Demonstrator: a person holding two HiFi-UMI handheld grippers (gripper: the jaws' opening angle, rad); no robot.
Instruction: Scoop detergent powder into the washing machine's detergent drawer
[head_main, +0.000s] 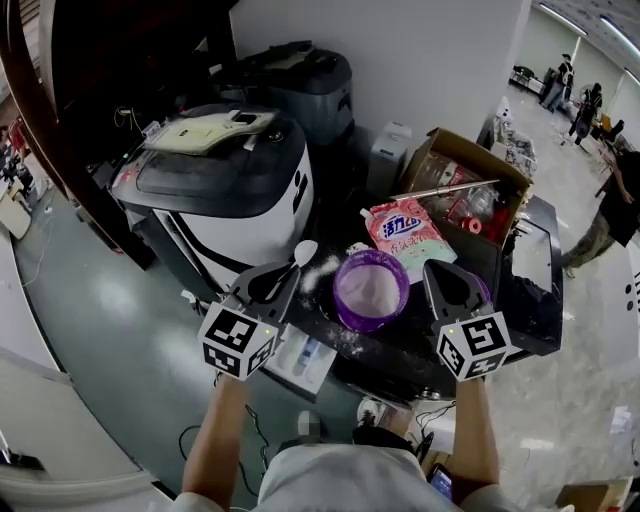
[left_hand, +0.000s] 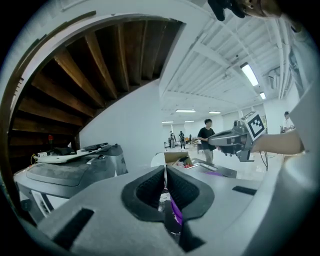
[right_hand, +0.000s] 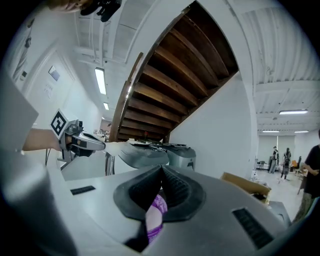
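Note:
My left gripper is shut on the thin handle of a white spoon, whose bowl points toward the washing machine. In the left gripper view the jaws pinch that handle edge-on. A purple bowl holding white powder sits on the black counter between the grippers. My right gripper is shut on a purple plastic piece at the bowl's right side. A pink detergent bag lies behind the bowl. Below the left gripper, a white drawer-like tray sticks out.
Spilled powder dusts the counter left of the bowl. An open cardboard box stands behind the bag, and a second grey machine stands at the back. People stand far off at the right. A wooden staircase rises overhead.

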